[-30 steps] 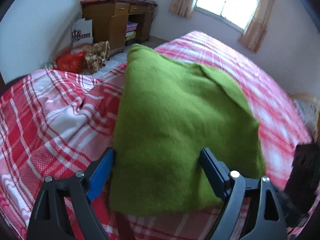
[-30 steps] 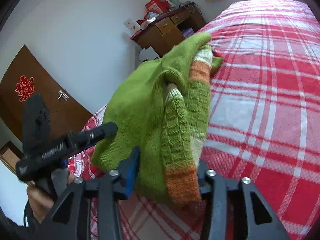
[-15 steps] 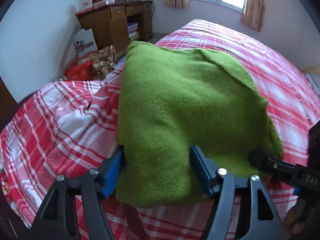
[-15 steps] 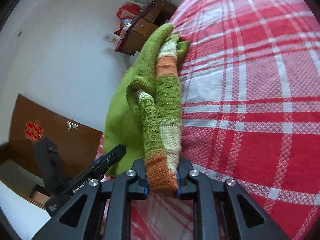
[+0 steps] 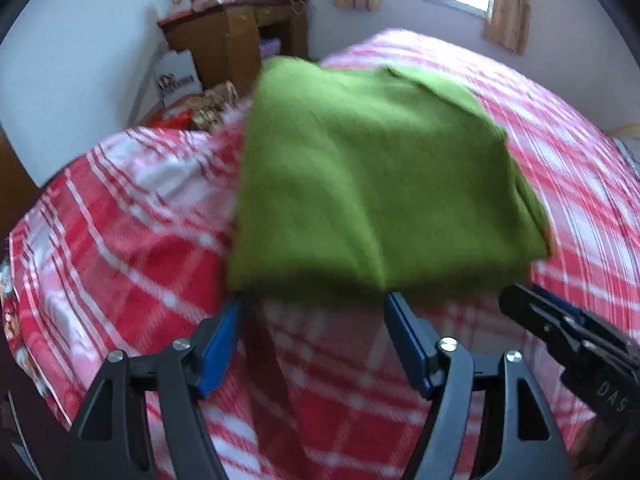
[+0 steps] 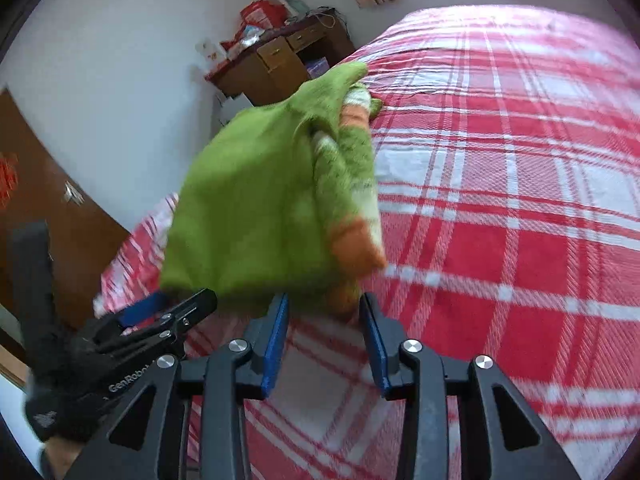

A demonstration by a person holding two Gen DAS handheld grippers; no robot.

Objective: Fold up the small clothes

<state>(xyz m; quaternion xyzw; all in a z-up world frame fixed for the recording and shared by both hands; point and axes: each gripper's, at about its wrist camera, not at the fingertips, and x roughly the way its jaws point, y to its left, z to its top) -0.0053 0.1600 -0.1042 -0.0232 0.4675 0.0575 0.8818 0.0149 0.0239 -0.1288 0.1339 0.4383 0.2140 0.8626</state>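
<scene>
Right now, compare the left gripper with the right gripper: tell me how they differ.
The left gripper stands wider apart than the right gripper. The left gripper faces the green sweater's plain folded edge, with nothing between its jaws. The right gripper faces the sweater's orange cuff, whose tip hangs between its jaws. Shared: black frames with blue pads, jaws opening, neither pressing the cloth.
</scene>
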